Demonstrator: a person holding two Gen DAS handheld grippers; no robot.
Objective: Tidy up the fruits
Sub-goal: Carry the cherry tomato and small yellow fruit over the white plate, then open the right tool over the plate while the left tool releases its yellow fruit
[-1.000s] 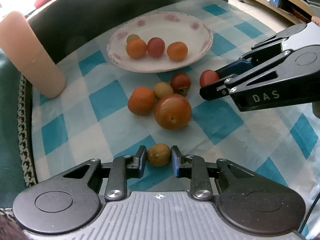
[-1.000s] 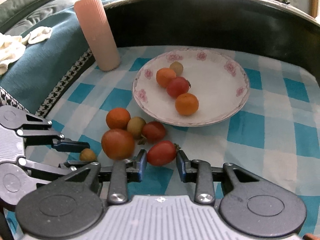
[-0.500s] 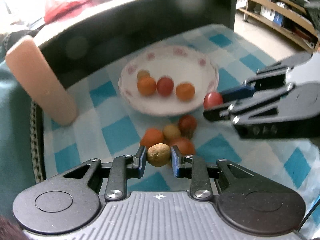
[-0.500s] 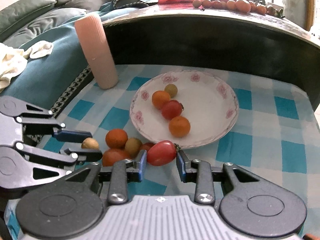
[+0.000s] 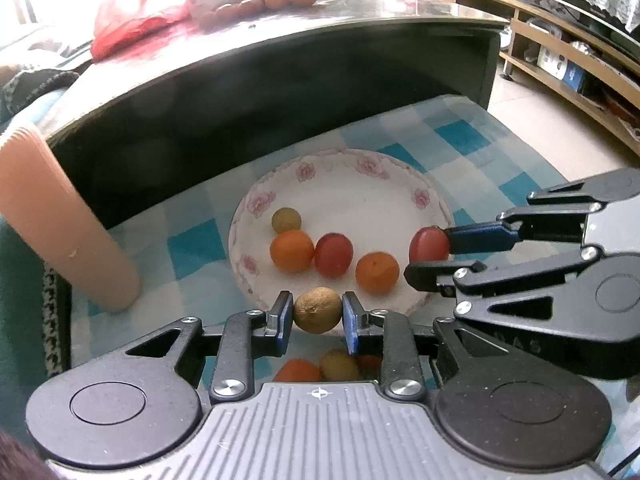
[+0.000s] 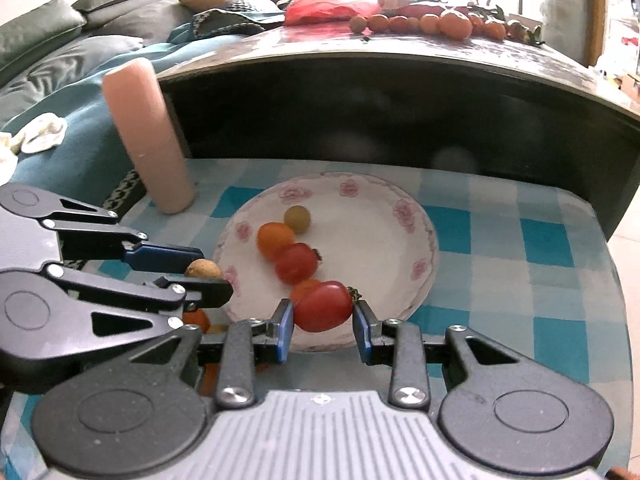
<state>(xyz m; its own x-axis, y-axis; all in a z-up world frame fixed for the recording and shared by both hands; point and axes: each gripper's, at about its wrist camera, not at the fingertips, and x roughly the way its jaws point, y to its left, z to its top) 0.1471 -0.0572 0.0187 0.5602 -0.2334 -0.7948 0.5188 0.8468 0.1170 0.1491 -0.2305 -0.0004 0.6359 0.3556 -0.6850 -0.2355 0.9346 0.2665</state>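
My left gripper [image 5: 317, 315] is shut on a small brown longan [image 5: 318, 310], held above the near rim of the flowered white plate [image 5: 360, 196]. My right gripper [image 6: 323, 322] is shut on a red cherry tomato [image 6: 324, 306], over the plate's near right edge [image 6: 416, 272]. Several fruits lie in the plate: a green-yellow longan [image 5: 286, 219], an orange one [image 5: 291, 250], a red tomato [image 5: 333, 254] and another orange one [image 5: 377, 273]. Below my left fingers a few loose fruits [image 5: 338, 366] sit on the checked cloth, partly hidden.
A tall pink ribbed cup [image 5: 60, 224] stands left of the plate on the blue-and-white checked cloth [image 6: 520, 248]. A dark table edge [image 5: 280, 92] rises right behind the plate, with more fruit [image 6: 440, 24] and a red bag on top. Shelving is at far right.
Both grippers have lifted their fruits off the cloth and carried them forward to hover at the plate's near rim. The loose fruits on the cloth stayed behind, now under the left gripper.
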